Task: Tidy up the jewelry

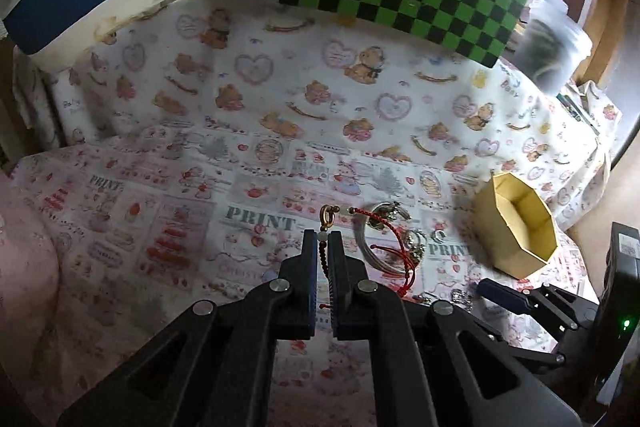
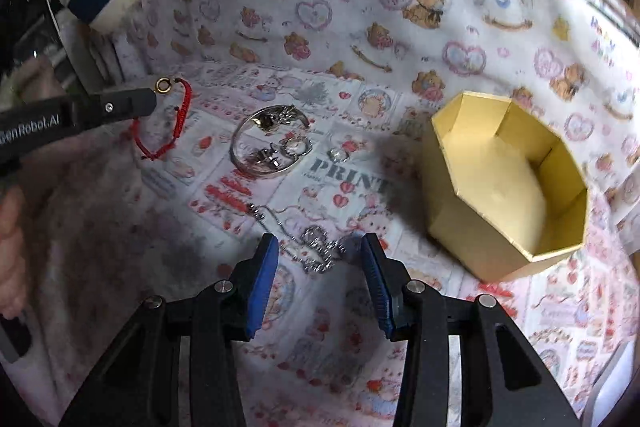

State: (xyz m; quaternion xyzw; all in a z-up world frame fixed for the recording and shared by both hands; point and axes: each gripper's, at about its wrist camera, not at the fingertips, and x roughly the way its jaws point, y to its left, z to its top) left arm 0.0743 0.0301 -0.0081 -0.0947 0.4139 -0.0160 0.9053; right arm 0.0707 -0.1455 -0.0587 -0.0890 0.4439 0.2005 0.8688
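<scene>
Now, red cord bracelet (image 2: 160, 123) pinched in left gripper (image 1: 323, 239).
Right gripper (image 2: 318, 247) gapes empty; dangling cord may snag bangle (image 2: 270, 145) at box's (image 2: 472, 227) nine o'clock.

Left gripper (image 1: 322, 239) pinched nearly closed, right gripper (image 2: 319, 251) spread wide

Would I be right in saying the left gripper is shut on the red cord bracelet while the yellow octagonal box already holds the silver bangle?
Not quite: the yellow octagonal box is empty in the right wrist view; the silver bangle lies on the cloth. The left gripper does grip the red cord bracelet.
</scene>
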